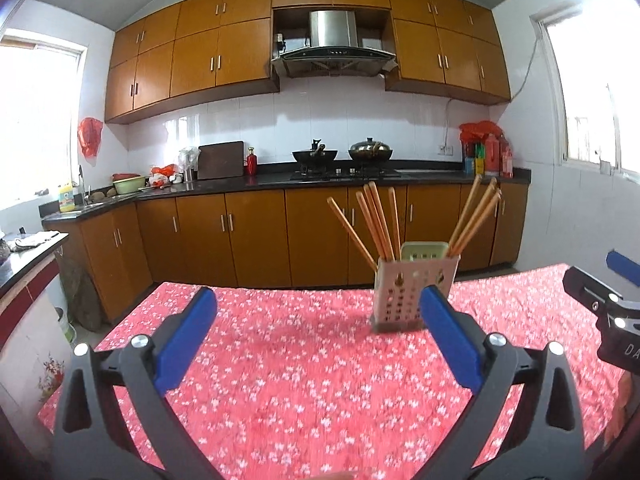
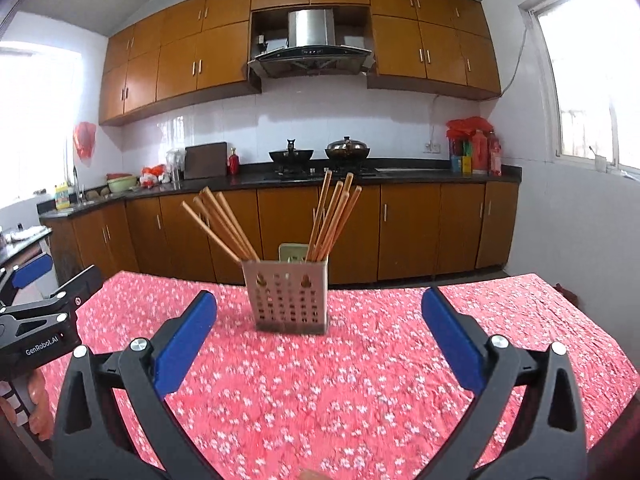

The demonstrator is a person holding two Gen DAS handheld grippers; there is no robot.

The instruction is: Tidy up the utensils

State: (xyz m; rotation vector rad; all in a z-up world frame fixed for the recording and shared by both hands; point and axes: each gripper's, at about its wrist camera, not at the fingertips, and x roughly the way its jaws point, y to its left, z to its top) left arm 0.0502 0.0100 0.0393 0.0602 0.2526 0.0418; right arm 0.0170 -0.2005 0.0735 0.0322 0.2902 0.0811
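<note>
Right gripper point(image 2: 319, 312) held low over the table point(image 2: 520, 320), both blue fingers point(image 2: 188, 344) spread wide apart, nothing between them. Red flowered cloth covering the whole table. Perforated utensil holder point(image 2: 289, 299) standing upright on the cloth, ahead of the fingers and apart from them. Two bunches of wooden chopsticks point(image 2: 334, 216) inside the holder, one leaning left, the other leaning right. Left gripper point(image 2: 36, 312) visible at the left edge, above the table corner; opening not clear. Behind, brown kitchen cabinets point(image 2: 408, 232) and a wok point(image 2: 291, 155) on the stove.
</note>
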